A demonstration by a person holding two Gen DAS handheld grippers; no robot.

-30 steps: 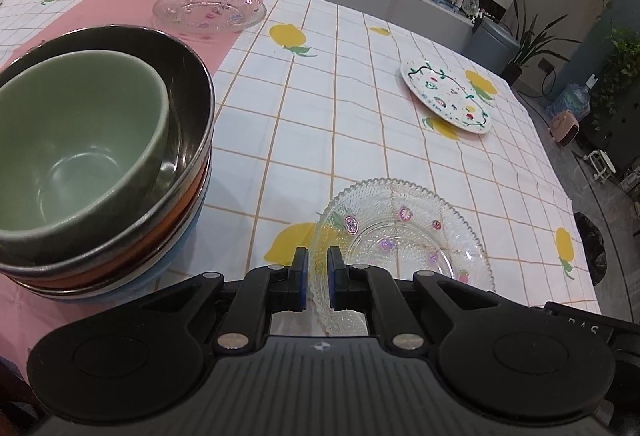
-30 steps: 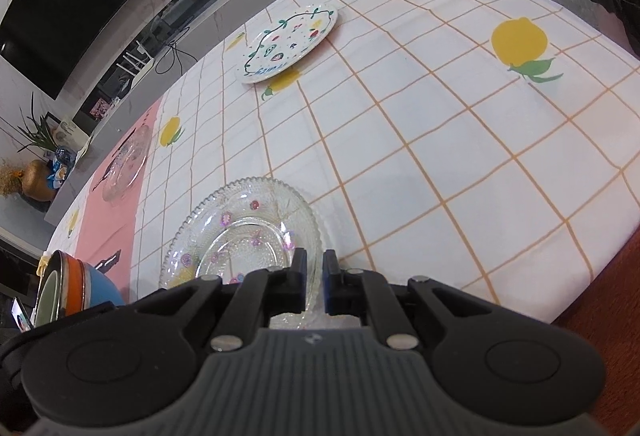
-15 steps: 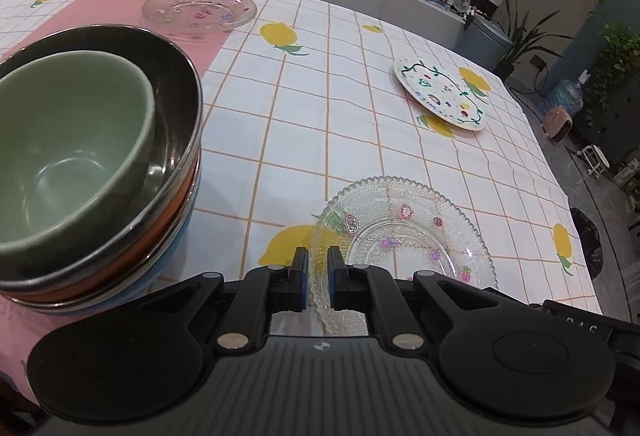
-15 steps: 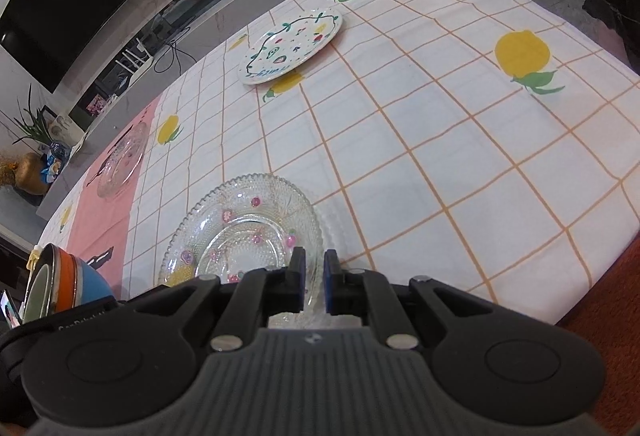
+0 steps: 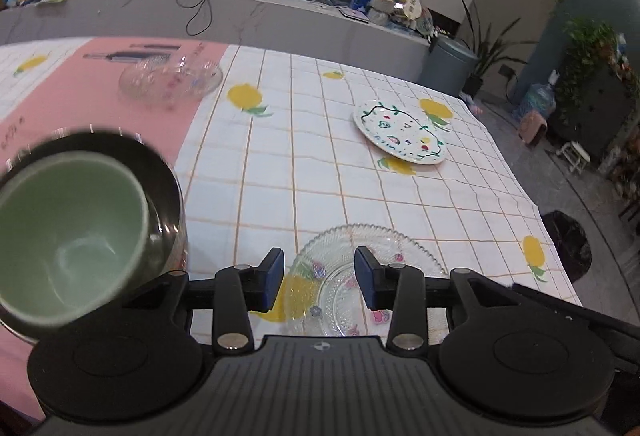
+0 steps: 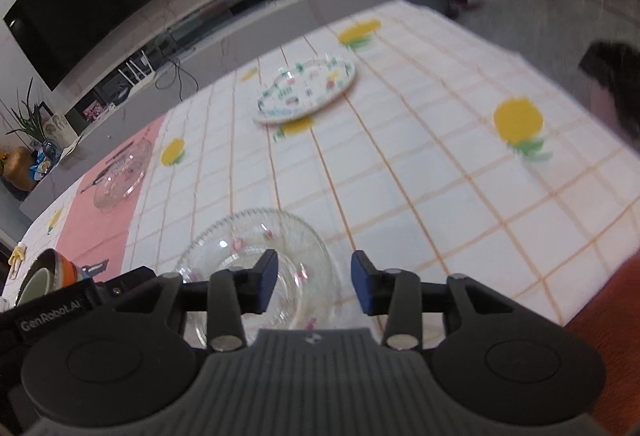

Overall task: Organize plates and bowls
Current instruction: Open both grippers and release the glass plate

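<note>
A clear glass plate with small flower marks (image 5: 360, 260) lies on the tablecloth at the near edge, and also shows in the right wrist view (image 6: 256, 236). My left gripper (image 5: 319, 278) is open above its near rim. My right gripper (image 6: 314, 286) is open over the same plate's right side. A stack of bowls with a green bowl (image 5: 68, 232) on top stands at the left. A white painted plate (image 5: 400, 132) lies far right. A second clear glass plate (image 5: 170, 80) lies at the back on the pink strip.
The table has a lemon-print checked cloth (image 5: 312, 172) with a pink strip at the left. A grey counter (image 5: 240, 16) runs behind the table. The table's right edge drops to the floor beside a black bin (image 5: 568, 244).
Both grippers have opened; they were shut near the glass plate's near rim. Both views have tilted up and now show more of the room.
</note>
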